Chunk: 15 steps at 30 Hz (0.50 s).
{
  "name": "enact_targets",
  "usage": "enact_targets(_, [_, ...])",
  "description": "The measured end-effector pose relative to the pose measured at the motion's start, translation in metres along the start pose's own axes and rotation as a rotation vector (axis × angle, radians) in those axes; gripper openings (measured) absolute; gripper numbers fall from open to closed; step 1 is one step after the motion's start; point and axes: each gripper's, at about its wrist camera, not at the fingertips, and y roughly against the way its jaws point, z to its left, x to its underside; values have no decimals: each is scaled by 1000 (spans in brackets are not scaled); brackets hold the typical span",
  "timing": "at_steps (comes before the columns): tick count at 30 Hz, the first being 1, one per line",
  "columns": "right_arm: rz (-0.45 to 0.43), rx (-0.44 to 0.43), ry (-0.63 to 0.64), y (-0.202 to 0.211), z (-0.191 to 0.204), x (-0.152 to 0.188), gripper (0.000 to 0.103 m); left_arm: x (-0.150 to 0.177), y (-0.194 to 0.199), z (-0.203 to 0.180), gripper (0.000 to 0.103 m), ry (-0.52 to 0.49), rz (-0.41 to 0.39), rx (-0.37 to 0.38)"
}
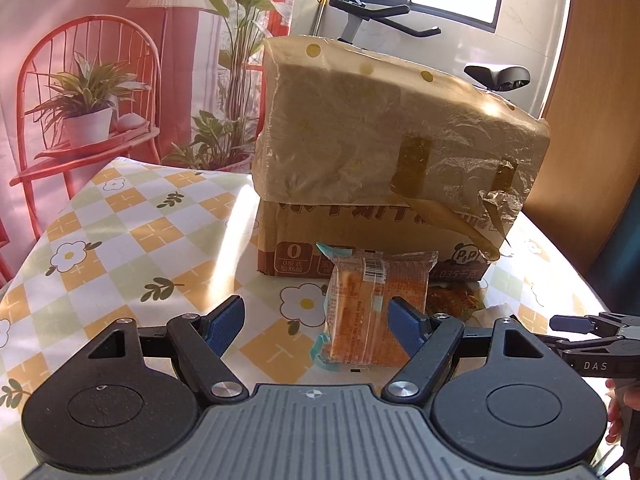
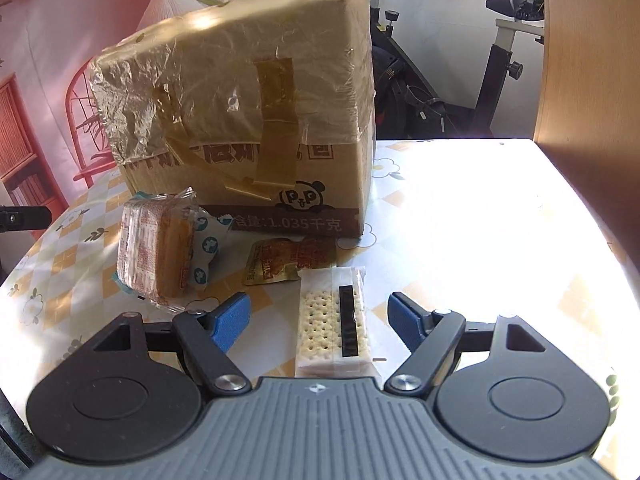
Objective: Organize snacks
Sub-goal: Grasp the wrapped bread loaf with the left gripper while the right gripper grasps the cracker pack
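Note:
My left gripper is open low over the table, and an orange cake packet in clear wrap lies between its blue pads, nearer the right one, with neither pad pressing on it. In the right wrist view that cake packet sits to the left. My right gripper is open around a white cracker packet, with gaps on both sides. A small orange sachet lies just beyond the crackers. The right gripper also shows at the left wrist view's right edge.
A tall cardboard box wrapped in film and tape stands right behind the snacks on the flower-patterned tablecloth. The table's right part is glaring in sunlight. A wooden panel rises at the far right, and an exercise bike stands behind the table.

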Motion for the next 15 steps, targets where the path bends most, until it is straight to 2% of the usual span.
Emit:
enact_targets(4, [35, 20, 29, -22, -1, 4, 76, 2, -25, -11, 81, -16, 21, 30])
enact_targets(7, [46, 14, 41, -32, -1, 4, 70, 2, -38, -22, 82, -39, 24, 55])
enact_targets(10, [52, 9, 51, -37, -1, 5, 59, 2, -49, -31, 83, -55, 27, 63])
enact_targets(15, [50, 9, 49, -41, -1, 7, 54, 6, -68, -46, 84, -98, 49, 45])
